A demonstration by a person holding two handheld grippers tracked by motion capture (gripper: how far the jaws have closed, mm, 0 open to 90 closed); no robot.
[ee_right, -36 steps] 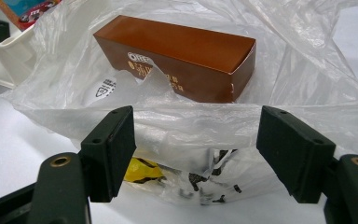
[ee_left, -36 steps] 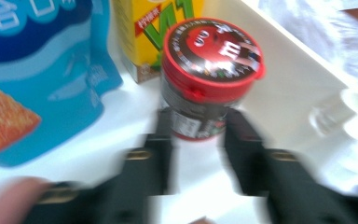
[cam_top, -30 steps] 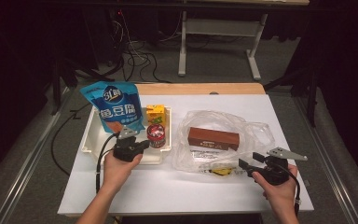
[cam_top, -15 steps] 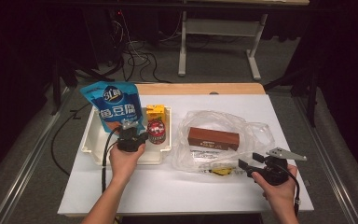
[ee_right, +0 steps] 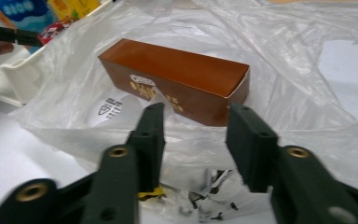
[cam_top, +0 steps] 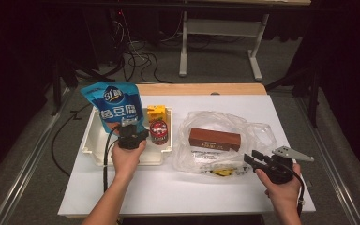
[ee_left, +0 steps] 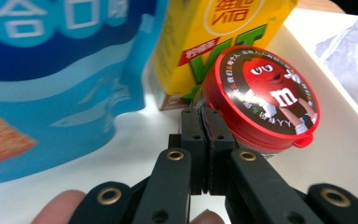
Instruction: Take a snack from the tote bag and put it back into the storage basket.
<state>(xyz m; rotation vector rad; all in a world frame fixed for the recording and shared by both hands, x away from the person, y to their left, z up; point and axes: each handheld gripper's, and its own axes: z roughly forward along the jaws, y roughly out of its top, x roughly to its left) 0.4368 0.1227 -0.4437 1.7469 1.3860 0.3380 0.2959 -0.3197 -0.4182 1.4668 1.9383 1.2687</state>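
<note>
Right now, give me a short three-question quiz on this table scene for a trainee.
1. True or false: the left gripper is shut with nothing between its jaws.
2. What lies inside the clear plastic bag? A) brown box B) blue pouch C) red tin
3. Which item in the white tray stands tallest?

Key:
1. True; it sits beside the red round tin.
2. A, the brown box.
3. The blue pouch, taller than the yellow carton.
</note>
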